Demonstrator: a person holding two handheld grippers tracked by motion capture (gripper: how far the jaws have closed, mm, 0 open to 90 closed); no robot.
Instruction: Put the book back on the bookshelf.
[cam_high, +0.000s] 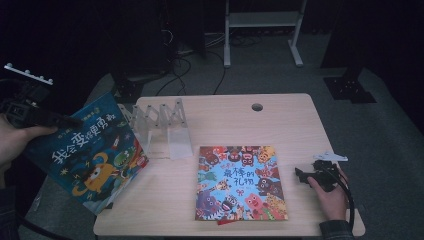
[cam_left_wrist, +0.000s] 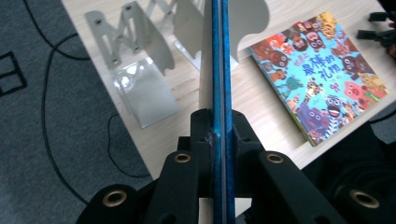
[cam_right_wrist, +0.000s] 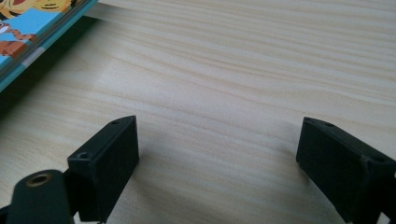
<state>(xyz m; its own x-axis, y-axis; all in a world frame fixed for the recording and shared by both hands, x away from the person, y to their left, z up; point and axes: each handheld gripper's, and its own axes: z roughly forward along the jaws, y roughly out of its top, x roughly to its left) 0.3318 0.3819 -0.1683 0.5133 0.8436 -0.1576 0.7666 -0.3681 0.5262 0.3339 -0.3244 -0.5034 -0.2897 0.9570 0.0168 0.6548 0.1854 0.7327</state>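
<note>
— Dark flooring and cables are surrounding a pale wooden table (cam_high: 225, 120). What is going on over it?

— I would say a book is being carried to the white folding book rack (cam_high: 160, 127). The left gripper (cam_high: 52, 120) is clamping a blue picture book (cam_high: 92, 155); in the left gripper view its jaws are pressing flat on both covers of that book (cam_left_wrist: 219, 70), which is running straight ahead, edge-on.

— Where is the rack from that gripper?

— Ahead of the jaws and slightly below, its dividers standing on either side of the book's edge. The next move is probably calling for lining the book up with one slot and lowering it upright.

— And the hands?

— The left hand (cam_high: 12, 140) is holding its gripper raised beside the table's edge. The right gripper (cam_high: 305, 176) is resting low on the table, jaws standing wide and holding nothing, with the second picture book (cam_high: 240, 182) lying flat just beside it.
</note>
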